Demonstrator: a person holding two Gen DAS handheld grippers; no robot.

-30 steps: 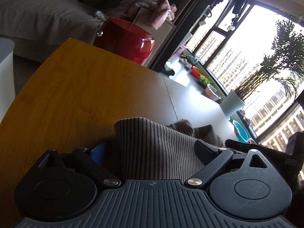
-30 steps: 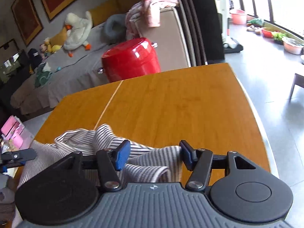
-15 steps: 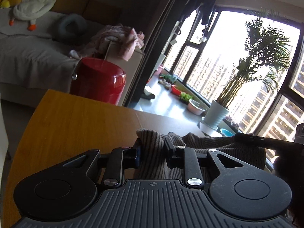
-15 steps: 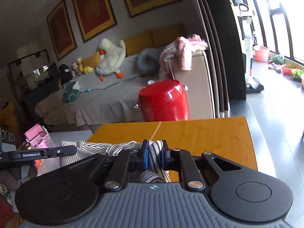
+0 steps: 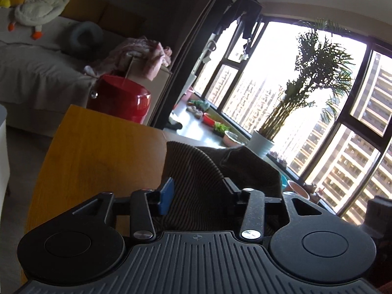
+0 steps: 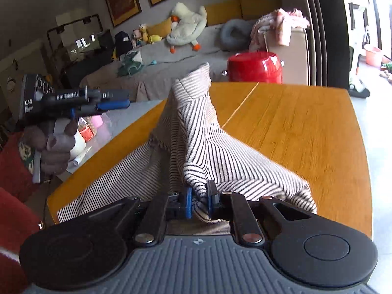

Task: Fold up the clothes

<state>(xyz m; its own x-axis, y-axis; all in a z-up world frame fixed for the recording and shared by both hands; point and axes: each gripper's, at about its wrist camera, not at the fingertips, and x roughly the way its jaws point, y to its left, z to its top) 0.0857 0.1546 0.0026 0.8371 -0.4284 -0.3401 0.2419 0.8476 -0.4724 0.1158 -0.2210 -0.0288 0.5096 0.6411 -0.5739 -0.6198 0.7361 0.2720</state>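
The striped shirt (image 6: 196,147) lies heaped on the wooden bench (image 6: 306,127). The right tongs (image 6: 199,202) are clamped on a fold of it; the left tongs (image 5: 197,192), apart, straddle the cloth. Their side reads "GenRobot.AI".

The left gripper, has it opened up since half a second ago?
Yes. The left gripper has its fingers spread well apart around the striped garment; half a second ago they were pinched shut on it.
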